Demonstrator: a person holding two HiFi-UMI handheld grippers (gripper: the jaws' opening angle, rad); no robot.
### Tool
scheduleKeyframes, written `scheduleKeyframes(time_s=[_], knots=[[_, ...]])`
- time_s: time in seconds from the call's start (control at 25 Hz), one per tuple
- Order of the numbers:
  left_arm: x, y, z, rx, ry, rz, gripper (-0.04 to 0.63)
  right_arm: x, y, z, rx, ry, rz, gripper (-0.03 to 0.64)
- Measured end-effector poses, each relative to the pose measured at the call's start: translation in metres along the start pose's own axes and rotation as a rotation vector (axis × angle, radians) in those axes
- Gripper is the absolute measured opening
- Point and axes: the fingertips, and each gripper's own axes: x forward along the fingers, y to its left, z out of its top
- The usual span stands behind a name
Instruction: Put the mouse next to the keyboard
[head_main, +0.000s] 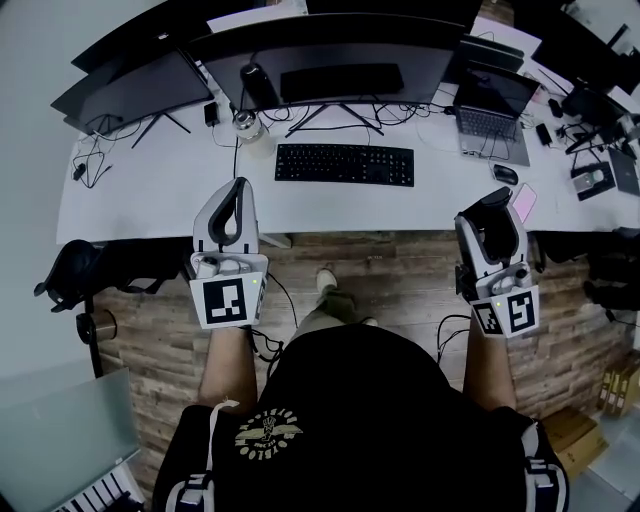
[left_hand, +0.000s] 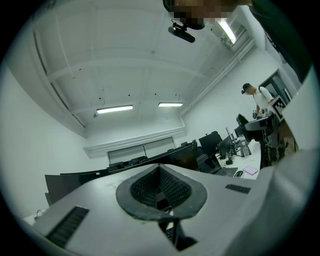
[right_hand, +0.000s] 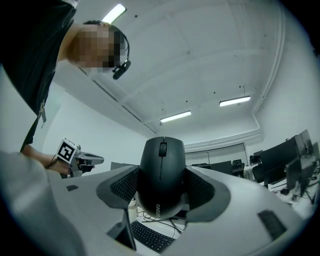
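BODY | black shirt with gold winged emblem | dark sleeves edged with pale stripes | black headset on the head | left gripper: pale grey shell, dark ribbed fingers, black-and-white marker cube | right gripper: matching shell, second marker cube

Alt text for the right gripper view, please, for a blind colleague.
A black mouse sits clamped in the jaws of the right gripper, wheel end up. Behind it is a white ceiling with strip lights; a black keyboard shows below.
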Motion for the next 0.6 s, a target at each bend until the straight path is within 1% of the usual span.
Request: scheduleKeyframes(time_s=[0.08,0.12,0.24,0.44,0.6], knots=[[0.01,0.002,-0.004,0.01,0.021,-0.022,0.002,0.008,-0.003,-0.002,-0.002,0.004,-0.011,0.288],[0.016,0.005,-0.005,0.009,0.019,-0.027,0.002,0.013,-0.004,-0.003,-0.005,0.004,-0.016,0.288],[0.031,0.018,-0.007,-0.022,-0.023,-0.014,0.002,0.026,-0.006,-0.004,-0.014,0.008,-0.028,0.288],[0.051,0.039,-0.018,-0.044,-0.026,-0.026,0.002,0.046,-0.007,-0.003,-0.034,0.016,-0.061,0.288],[0.067,0.056,-0.021,-0.061,-0.046,-0.042,0.002,0.062,-0.003,0.004,-0.064,0.016,-0.089,0.288]])
